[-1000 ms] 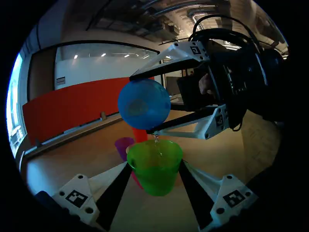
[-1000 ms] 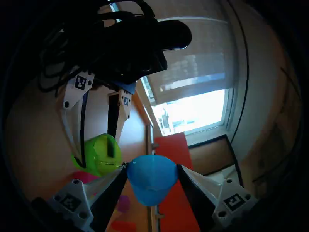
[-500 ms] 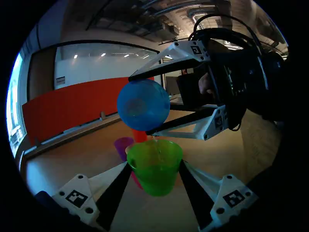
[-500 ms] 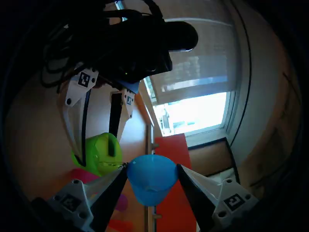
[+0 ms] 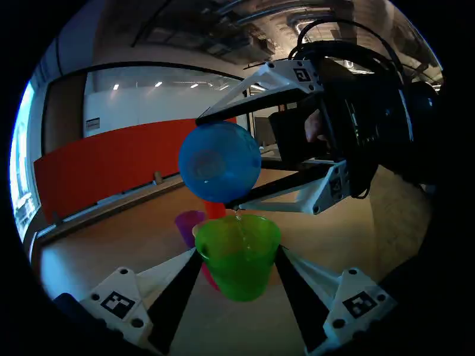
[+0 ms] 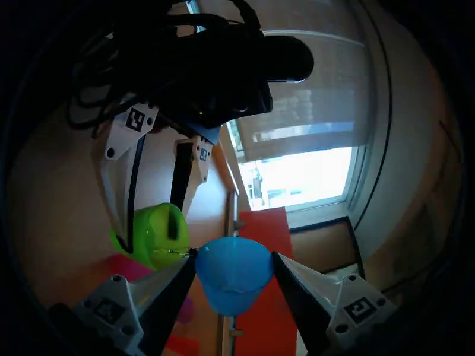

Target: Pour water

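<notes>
Against the wooden surface (image 5: 119, 243), the green cup (image 5: 238, 264) is clamped between the left gripper's (image 5: 237, 256) fingers at 6 o'clock. The blue cup (image 5: 219, 161), clamped by the right gripper's (image 6: 233, 264) fingers, is tipped at 12 o'clock from it, with a thin water trickle (image 5: 240, 224) between their rims.

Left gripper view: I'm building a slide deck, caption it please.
Right gripper tips a blue cup, trickling water into the green cup held by the left gripper.
</notes>
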{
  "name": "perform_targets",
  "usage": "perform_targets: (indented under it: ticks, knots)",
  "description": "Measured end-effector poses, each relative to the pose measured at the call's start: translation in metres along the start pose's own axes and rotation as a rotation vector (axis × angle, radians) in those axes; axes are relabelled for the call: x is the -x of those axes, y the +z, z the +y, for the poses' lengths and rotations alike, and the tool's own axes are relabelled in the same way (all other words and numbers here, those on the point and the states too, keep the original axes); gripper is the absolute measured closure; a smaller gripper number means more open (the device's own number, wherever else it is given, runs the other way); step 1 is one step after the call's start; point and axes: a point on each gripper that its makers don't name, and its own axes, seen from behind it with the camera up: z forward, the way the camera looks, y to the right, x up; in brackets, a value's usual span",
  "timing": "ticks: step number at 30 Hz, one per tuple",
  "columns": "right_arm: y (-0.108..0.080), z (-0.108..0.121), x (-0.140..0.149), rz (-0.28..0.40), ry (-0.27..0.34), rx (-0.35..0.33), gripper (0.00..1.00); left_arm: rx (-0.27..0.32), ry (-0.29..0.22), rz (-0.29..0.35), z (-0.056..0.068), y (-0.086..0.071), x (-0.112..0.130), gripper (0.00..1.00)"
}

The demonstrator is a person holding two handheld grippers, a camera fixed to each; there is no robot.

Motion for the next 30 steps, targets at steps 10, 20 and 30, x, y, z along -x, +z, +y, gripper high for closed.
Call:
perform_targets:
  ticks: [10,20,30]
  knots:
    - [-0.003,-0.004,-0.006,0.001,-0.025,-0.008,0.07,0.0,-0.002,0.001,0.0,0.0,0.001,0.15]
    - [-0.005,-0.005,-0.01,0.002,-0.053,-0.012,0.07,0.002,-0.004,0.004,0.001,0.0,0.0,0.15]
    - [-0.004,-0.006,-0.013,0.003,-0.078,-0.017,0.07,0.002,-0.005,0.006,0.001,-0.001,0.0,0.15]
